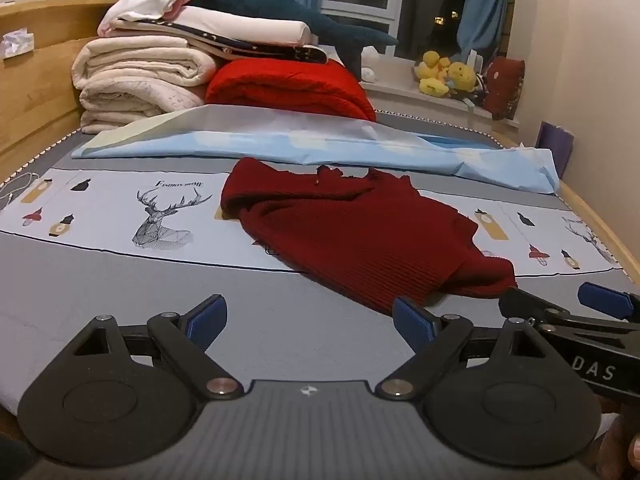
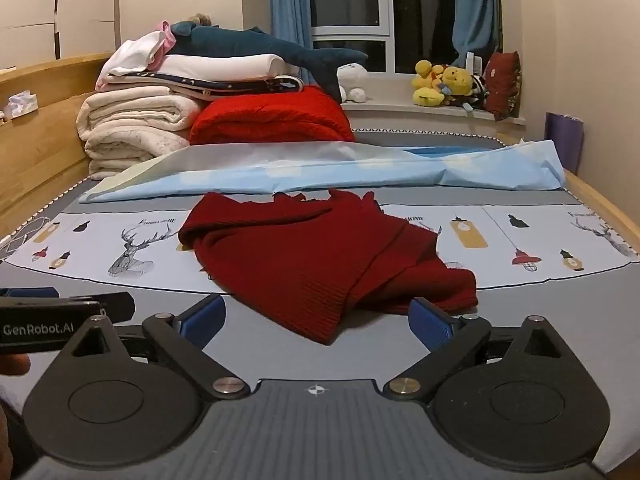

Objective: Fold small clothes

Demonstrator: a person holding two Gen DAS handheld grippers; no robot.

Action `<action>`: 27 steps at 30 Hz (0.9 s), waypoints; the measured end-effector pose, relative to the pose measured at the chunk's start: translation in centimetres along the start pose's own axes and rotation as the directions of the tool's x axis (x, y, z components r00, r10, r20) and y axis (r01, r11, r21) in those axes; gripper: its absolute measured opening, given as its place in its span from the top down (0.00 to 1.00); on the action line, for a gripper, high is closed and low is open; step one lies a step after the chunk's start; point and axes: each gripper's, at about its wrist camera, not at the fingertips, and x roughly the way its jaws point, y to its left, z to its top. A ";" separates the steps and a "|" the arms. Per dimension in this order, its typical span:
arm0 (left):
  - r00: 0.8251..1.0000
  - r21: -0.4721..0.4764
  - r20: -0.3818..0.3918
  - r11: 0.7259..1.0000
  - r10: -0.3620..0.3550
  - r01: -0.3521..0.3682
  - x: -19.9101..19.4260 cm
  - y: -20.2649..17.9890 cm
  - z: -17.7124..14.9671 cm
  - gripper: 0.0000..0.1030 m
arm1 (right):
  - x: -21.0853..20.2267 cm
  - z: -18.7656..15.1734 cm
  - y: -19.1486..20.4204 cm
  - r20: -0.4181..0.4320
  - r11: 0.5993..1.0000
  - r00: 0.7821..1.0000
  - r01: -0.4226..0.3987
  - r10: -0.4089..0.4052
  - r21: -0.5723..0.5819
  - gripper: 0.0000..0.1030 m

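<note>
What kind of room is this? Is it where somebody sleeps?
Most likely yes, a bedroom. There is a bed with a wooden frame, a pile of folded blankets stacked at its far end, and stuffed toys sitting on the windowsill. A dark red sweater lies crumpled on the bed, not yet folded.

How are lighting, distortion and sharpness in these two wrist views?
Left wrist: warm indoor light, night-dark window, strong fisheye bowing of the bed, black corners; the sweater is sharp, the left gripper in focus. Right wrist: same warm light, same bowing, sweater crisp, no motion blur, soft shadows, no glare; right gripper clear.
</note>
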 end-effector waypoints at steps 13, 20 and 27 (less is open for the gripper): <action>1.000 -0.003 -0.005 1.000 -0.007 0.007 0.0 -0.3 -0.3 0.10 | 0.1 0.3 0.5 -0.006 0.999 1.000 0.016 -0.016 -0.033 0.05; 1.000 -0.008 -0.009 1.000 -0.010 0.010 0.2 -0.2 0.0 0.10 | 0.1 0.4 0.5 -0.007 0.999 1.000 0.019 -0.019 -0.027 0.05; 1.000 -0.005 -0.008 1.000 -0.009 0.009 0.2 -0.2 0.0 0.10 | 0.1 0.4 0.4 -0.007 0.999 1.000 0.020 -0.020 -0.027 0.05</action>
